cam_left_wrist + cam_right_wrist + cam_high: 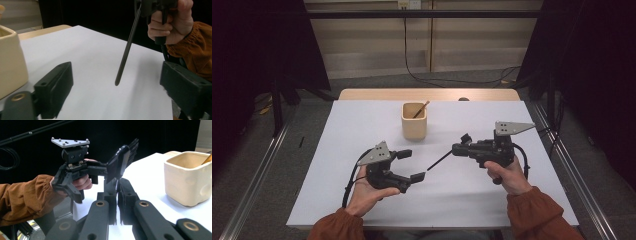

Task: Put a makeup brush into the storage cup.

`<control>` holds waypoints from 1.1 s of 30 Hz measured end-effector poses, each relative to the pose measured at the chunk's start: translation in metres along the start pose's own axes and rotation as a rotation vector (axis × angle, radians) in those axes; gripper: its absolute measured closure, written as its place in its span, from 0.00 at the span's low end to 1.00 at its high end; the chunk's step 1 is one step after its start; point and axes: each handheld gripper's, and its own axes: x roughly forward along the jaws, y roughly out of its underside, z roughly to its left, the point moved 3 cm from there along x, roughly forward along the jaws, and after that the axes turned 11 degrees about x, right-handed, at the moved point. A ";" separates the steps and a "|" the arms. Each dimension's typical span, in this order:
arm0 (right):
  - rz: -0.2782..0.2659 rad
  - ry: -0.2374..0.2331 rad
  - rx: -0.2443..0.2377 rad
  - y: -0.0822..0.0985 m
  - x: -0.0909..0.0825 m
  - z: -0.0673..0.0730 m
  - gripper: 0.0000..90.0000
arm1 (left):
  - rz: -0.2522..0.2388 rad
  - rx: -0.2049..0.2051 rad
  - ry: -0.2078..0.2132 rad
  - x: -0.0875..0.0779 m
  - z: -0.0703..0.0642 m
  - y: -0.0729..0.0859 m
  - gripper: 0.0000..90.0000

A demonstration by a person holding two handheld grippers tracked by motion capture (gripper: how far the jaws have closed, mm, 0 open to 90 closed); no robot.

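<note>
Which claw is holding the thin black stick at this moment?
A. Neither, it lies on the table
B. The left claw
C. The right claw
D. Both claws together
C: the right claw is shut on the black stick, while the left claw stands open with its jaws apart from it.

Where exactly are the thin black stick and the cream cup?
black stick [126, 50], left gripper view, middle of its shaft.
cream cup [414, 129], high view, front wall.
</note>
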 end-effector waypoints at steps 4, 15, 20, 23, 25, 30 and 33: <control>-0.004 -0.001 0.002 -0.001 -0.003 -0.001 0.95 | -0.008 0.038 0.023 -0.007 0.002 0.000 0.02; 0.048 0.027 -0.006 -0.003 -0.005 -0.004 0.95 | 0.020 0.024 -0.017 -0.010 0.007 0.001 0.02; 0.091 0.043 -0.003 -0.005 -0.004 -0.006 0.95 | 0.020 0.034 -0.026 -0.007 0.006 0.000 0.02; 0.130 0.046 -0.011 -0.006 -0.002 -0.006 0.95 | 0.030 0.040 -0.030 -0.007 0.006 0.000 0.02; 0.143 0.059 -0.015 -0.009 -0.001 -0.006 0.95 | 0.038 0.035 -0.058 -0.006 0.010 0.002 0.02; 0.198 0.078 -0.041 -0.018 0.004 -0.004 0.95 | 0.048 0.031 -0.070 -0.006 0.012 0.003 0.02; 0.235 0.078 -0.056 -0.023 0.007 -0.002 0.95 | 0.037 0.027 -0.064 -0.005 0.011 0.002 0.02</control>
